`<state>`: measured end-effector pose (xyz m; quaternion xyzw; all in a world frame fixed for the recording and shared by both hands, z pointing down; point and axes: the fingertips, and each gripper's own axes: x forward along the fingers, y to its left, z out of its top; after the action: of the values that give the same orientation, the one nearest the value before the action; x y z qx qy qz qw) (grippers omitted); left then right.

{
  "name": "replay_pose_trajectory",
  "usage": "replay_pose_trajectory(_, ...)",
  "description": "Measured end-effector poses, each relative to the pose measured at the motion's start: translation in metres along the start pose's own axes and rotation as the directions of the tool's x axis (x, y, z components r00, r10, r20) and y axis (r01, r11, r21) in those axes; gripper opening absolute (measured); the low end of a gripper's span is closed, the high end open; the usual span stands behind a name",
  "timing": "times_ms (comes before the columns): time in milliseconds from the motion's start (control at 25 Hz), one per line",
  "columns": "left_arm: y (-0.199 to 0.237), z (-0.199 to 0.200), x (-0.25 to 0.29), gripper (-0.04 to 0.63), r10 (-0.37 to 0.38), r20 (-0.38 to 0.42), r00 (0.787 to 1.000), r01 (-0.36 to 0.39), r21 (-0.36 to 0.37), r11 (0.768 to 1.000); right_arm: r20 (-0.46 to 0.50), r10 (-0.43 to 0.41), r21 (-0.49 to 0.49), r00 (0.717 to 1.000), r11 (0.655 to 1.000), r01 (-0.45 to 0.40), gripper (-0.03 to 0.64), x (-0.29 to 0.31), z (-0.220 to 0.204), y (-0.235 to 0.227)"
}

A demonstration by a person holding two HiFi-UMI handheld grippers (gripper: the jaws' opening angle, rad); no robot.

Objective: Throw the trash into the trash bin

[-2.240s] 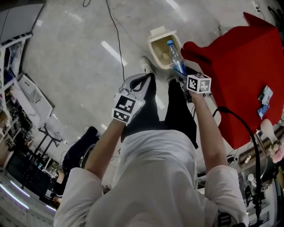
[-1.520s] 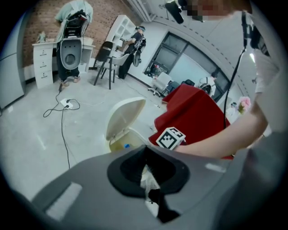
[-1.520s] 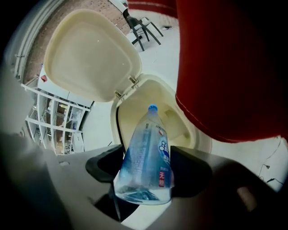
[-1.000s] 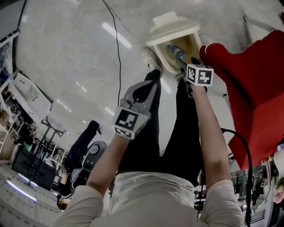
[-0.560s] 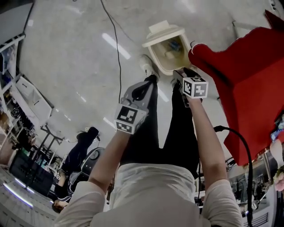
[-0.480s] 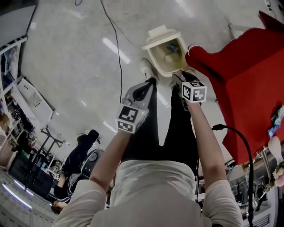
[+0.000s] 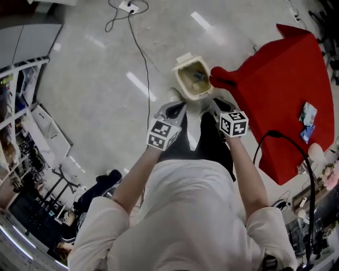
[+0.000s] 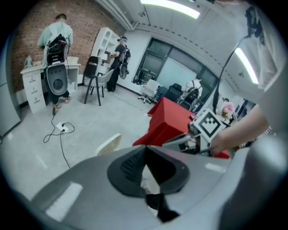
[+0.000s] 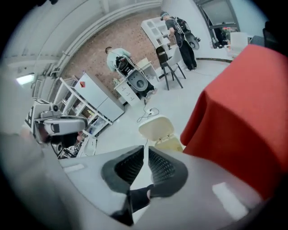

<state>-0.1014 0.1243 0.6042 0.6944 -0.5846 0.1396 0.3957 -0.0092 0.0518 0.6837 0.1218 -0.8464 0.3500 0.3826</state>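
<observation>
Trash lies inside the trash bin; it shows as a small blue and pale shape, too small to make out further. The cream bin stands on the grey floor with its lid swung up and back. Its right side sits just beside the hanging corner of the red cloth that drapes the counter. On that cloth, well apart from the bin, lie two small blue packets.

Both tongs hover above and on the near side of the bin, over the person's dark trousers, and neither touches it. The right tongs have just been closing. Their ribbed pads now stand all but together, with only a thin slit between them and nothing in it. Past them the right gripper view shows the bin's raised lid and the red cloth. The left tongs are closed, pad tips meeting, and hold nothing.

A black cable runs across the floor from a white power strip towards the bin.
</observation>
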Motion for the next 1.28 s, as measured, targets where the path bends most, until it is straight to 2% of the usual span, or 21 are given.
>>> replay_pose_trajectory(120, -0.018, 0.017, -0.021, 0.003, -0.028, 0.001, 1.0, 0.028, 0.024, 0.999, 0.055, 0.005, -0.022, 0.998, 1.0, -0.004, 0.007, -0.043, 0.018, 0.019)
replay_pose_trajectory(520, -0.074, 0.064, -0.069, 0.003, -0.123, 0.003, 0.992, 0.121, 0.136, 0.983, 0.229, 0.091, -0.087, 0.969, 0.994, -0.073, 0.003, -0.146, 0.065, 0.073)
replay_pose_trajectory(680, -0.079, 0.081, -0.079, 0.003, -0.131, 0.031, 0.991, 0.124, 0.174, 0.977, 0.278, 0.075, -0.075, 0.958, 0.996, -0.056, 0.003, -0.163, 0.075, 0.078)
replay_pose_trajectory(1000, -0.088, 0.087, -0.084, 0.005, -0.161, 0.032, 0.987, 0.153, 0.176, 0.972, 0.321, 0.05, -0.062, 0.946, 0.998, -0.031, 0.003, -0.183, 0.077, 0.08)
replay_pose_trajectory(1280, -0.089, 0.095, -0.086, 0.005, -0.213, -0.015, 0.977, 0.209, 0.26, 0.942, 0.346, 0.017, -0.031, 0.938, 1.0, -0.006, 0.003, -0.182, 0.083, 0.087)
